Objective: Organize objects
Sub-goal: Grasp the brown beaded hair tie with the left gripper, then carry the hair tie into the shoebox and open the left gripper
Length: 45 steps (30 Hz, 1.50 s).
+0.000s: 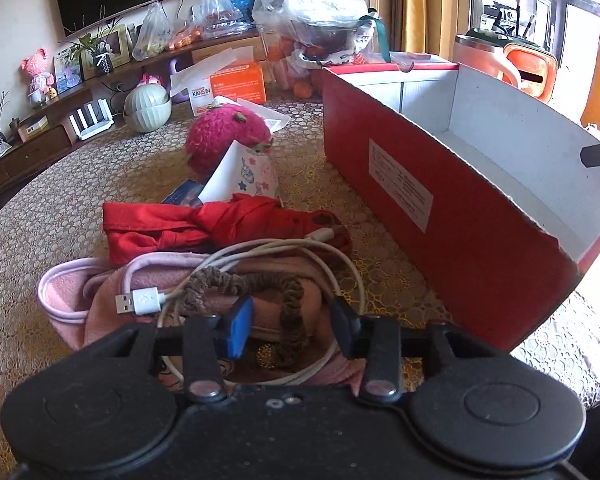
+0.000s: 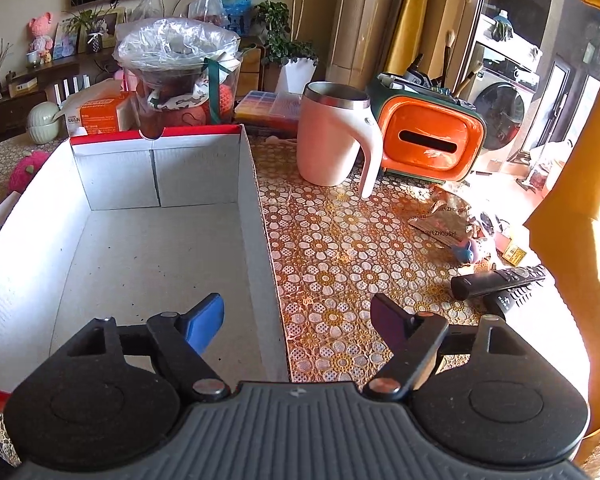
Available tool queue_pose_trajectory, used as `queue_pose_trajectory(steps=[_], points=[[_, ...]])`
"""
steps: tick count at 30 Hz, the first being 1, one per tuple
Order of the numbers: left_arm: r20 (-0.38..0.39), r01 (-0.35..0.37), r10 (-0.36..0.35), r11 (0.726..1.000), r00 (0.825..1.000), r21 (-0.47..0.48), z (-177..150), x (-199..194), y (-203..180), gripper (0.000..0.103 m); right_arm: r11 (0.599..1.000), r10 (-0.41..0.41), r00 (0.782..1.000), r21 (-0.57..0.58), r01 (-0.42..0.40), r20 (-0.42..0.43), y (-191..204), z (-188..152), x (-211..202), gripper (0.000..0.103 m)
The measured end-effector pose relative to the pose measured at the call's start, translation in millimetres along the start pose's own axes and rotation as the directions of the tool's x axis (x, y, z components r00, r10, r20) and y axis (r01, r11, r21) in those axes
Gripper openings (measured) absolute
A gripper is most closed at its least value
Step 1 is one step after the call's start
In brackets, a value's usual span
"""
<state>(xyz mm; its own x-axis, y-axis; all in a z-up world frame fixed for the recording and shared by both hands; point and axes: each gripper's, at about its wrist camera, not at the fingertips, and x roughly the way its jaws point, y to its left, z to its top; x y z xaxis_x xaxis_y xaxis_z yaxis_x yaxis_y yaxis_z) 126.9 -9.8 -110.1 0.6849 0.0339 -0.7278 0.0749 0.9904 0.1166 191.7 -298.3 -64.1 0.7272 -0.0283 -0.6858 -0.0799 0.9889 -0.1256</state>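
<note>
My red box waits empty beside the worktop heap. My right hand-held gripper, jaws apart, straddles its wall. My left hand-held gripper, jaws apart around a brown scrunchie, may snag the white cable looped over it.

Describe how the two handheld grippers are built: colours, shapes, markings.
Both are matte black plastic. The left gripper and right gripper each have two round disc housings, angled linkage arms on silver pivot bolts, one blue finger pad and one dark pad. The right body is ribbed with a small logo. No cables or sleeves show.
</note>
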Motion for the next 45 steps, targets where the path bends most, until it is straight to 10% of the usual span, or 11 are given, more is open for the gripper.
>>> queue_pose_trajectory(steps=[19,45], points=[[0.02,-0.036,0.035,0.999,0.999,0.014,3,-12,4,0.006,0.999,0.038,0.999,0.024,-0.038,-0.035,3,-7,-4,0.012],[0.096,0.182,-0.183,0.983,0.978,0.019,67,-88,16,0.006,0.998,0.069,0.995,0.009,-0.069,-0.072,10,-18,-18,0.004]])
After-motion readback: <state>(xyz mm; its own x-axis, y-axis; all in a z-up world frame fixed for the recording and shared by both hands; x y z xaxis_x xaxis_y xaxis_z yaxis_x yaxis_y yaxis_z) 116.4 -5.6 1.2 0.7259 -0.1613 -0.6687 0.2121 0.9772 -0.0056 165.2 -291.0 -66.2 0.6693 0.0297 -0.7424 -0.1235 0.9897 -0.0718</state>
